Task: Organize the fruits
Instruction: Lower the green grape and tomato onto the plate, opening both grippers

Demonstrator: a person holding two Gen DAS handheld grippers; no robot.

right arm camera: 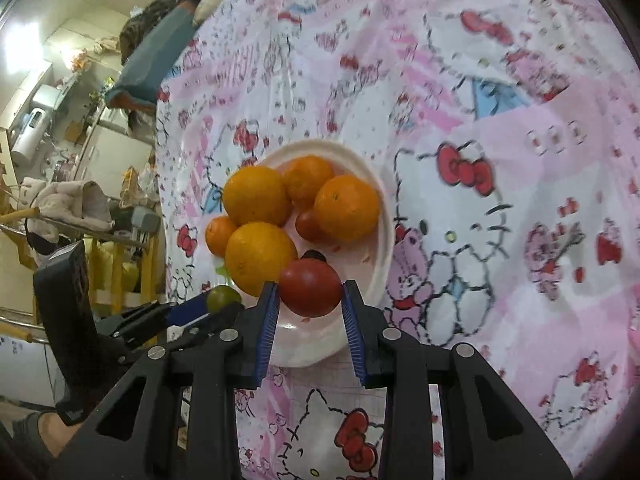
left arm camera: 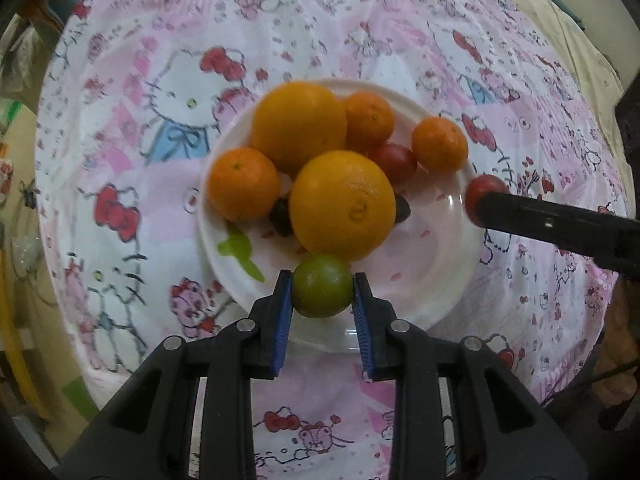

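A white plate point(left arm camera: 436, 276) on the Hello Kitty cloth holds two large oranges point(left arm camera: 342, 206), three small mandarins point(left arm camera: 244, 184), a red tomato point(left arm camera: 394, 162) and dark fruits. My left gripper point(left arm camera: 322, 290) is shut on a green lime point(left arm camera: 322, 288) over the plate's near rim. My right gripper point(right arm camera: 308, 290) is shut on a red tomato point(right arm camera: 310, 286) over the plate's point(right arm camera: 380, 208) near edge; it also shows in the left wrist view point(left arm camera: 482, 196) at the plate's right edge. The lime shows in the right wrist view point(right arm camera: 222, 298).
The patterned cloth point(left arm camera: 160, 128) covers the table around the plate. Cluttered shelves and furniture point(right arm camera: 80, 200) stand beyond the table's left edge in the right wrist view.
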